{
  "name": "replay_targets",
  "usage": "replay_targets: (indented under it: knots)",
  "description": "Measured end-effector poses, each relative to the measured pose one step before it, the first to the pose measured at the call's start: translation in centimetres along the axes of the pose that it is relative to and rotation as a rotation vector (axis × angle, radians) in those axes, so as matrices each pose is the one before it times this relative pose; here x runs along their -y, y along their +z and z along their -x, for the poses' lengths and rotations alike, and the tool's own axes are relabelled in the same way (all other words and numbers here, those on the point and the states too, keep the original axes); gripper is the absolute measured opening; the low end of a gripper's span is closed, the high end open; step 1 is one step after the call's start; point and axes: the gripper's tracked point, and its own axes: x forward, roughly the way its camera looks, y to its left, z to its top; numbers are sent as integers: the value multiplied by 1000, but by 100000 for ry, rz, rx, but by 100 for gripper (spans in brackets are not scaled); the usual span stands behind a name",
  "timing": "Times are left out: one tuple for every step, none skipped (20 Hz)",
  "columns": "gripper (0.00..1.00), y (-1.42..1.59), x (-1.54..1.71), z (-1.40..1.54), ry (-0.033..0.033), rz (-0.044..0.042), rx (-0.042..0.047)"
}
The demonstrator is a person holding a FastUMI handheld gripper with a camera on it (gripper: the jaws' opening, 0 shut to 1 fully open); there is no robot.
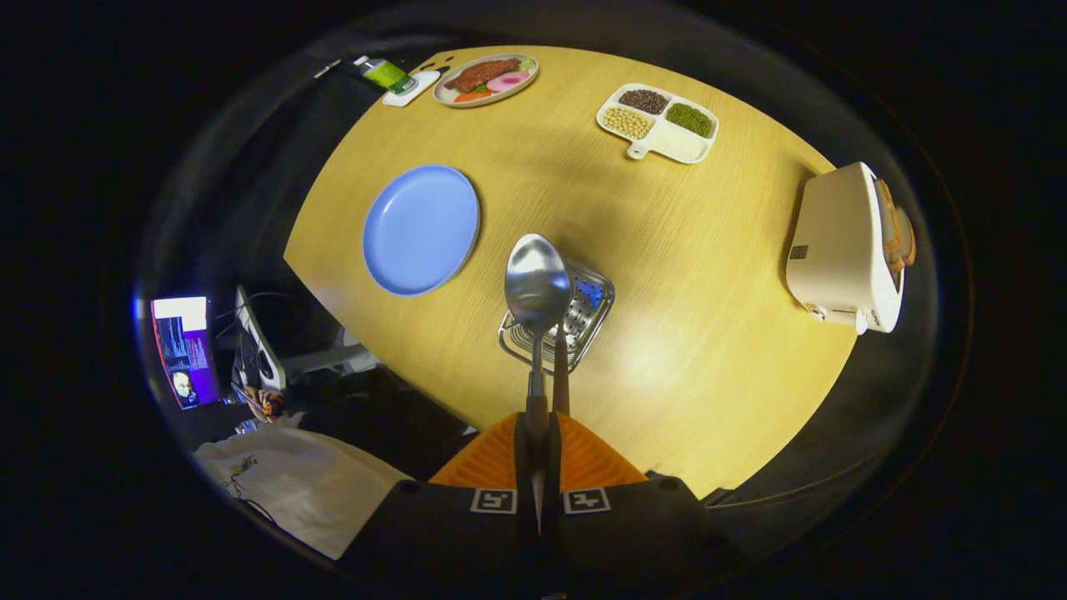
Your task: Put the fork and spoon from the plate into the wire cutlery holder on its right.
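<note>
One spoon (538, 287) was clamped by its handle between the fingers (540, 429), bowl hanging above the holder (583, 312), right of the plate (421, 229). Released off-centre, it could strike the rim and fall onto the surface (683, 250).

Spoon (538, 287) above wire holder (583, 321)

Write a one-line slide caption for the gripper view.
Tool shut on spoon, held above wire cutlery holder beside blue plate.
</note>
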Motion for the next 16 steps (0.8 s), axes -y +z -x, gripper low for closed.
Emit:
replay_targets:
  knots:
    - [6,-177,339,-334,-471,1120,-3458]
    - [7,-124,270,-458,-698,1155,-3418]
    - [7,54,254,-357,-819,881,-2508]
    - [7,22,249,-431,-275,713,-2794]
    - [7,34,144,-280,293,102,-2615]
    - [7,196,68,-200,181,-227,-1934]
    - [8,268,193,-198,188,-426,-1507]
    - [8,300,46,-272,525,-308,-1601]
    - [8,342,97,-173,261,-456,-702]
    - [8,332,105,-68,149,-532,-129]
    - [8,370,38,-56,227,-414,-232]
    - [8,239,-58,-116,396,-473,-120]
    - [12,239,-148,-60,775,-821,71]
    - [13,292,-168,79,586,-505,360]
    - [18,160,-238,171,927,-382,690]
    - [27,205,-286,198,1054,-9,1311]
